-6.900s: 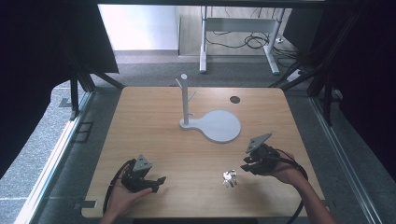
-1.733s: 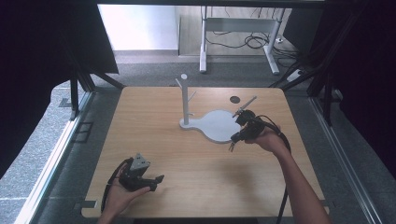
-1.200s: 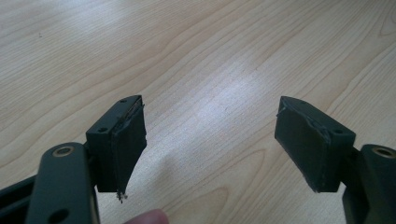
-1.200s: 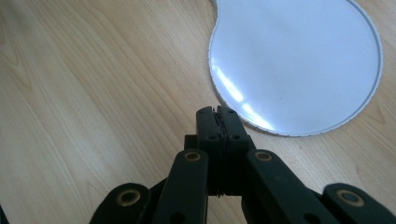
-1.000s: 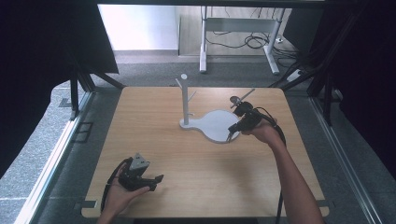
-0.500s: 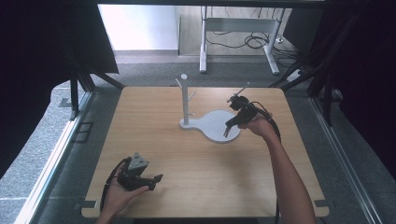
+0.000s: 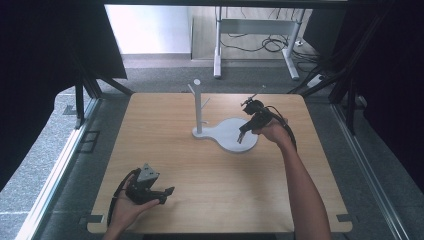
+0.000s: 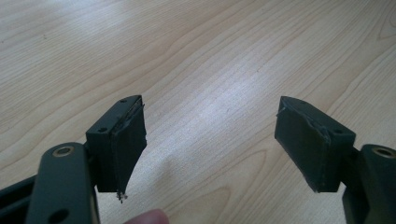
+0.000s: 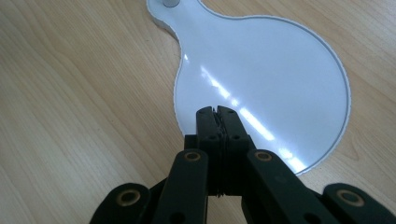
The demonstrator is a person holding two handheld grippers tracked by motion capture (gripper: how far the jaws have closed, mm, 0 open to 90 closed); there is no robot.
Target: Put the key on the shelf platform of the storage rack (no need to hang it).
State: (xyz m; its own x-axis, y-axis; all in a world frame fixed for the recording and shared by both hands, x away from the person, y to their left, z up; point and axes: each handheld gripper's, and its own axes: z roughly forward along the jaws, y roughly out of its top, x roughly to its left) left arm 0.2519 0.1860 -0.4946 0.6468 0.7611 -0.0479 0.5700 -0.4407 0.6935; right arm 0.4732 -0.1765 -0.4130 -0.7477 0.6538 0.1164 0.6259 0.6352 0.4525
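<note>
The right gripper [image 7: 243, 131], jaws pressed together, hangs over the white stand's [image 7: 235, 139] round base; the left gripper [image 7: 159, 194], jaws apart, rests near the table's [image 7: 210, 170] front edge. Dipping lower could knock the stand.

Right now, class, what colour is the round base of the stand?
White and glossy; the base shows best in the right gripper view.
</note>
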